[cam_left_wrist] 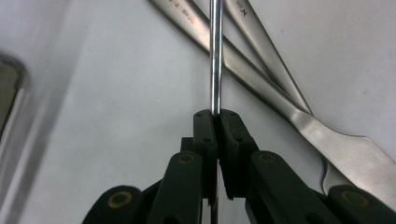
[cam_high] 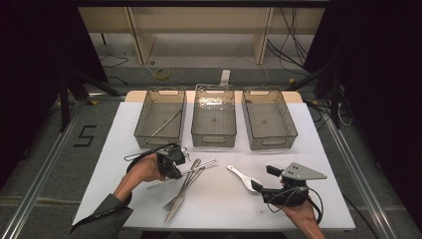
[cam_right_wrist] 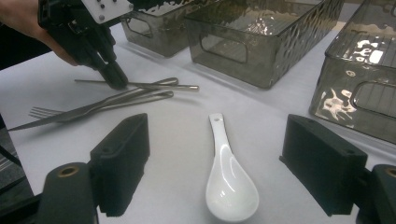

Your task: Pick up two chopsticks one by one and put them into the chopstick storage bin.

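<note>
Pads of the left hand-held gripper point(cam_left_wrist: 215, 116) are pressed together on a thin metal chopstick point(cam_left_wrist: 215, 56) lying on the white table point(cam_high: 124, 124), just beside a knife point(cam_high: 180, 198) and a fork point(cam_high: 175, 201). The right hand-held gripper point(cam_right_wrist: 219, 168) has its jaws spread wide either side of a white ceramic spoon point(cam_right_wrist: 229, 182), not touching it.

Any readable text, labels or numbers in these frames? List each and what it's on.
"5": black tape figure on the floor, left of the table.
Small reddish stamp on a knife handle: too blurred to read.
Similar mark on a second handle: too blurred to read.
Nothing legible on the bins or spoon.
</note>
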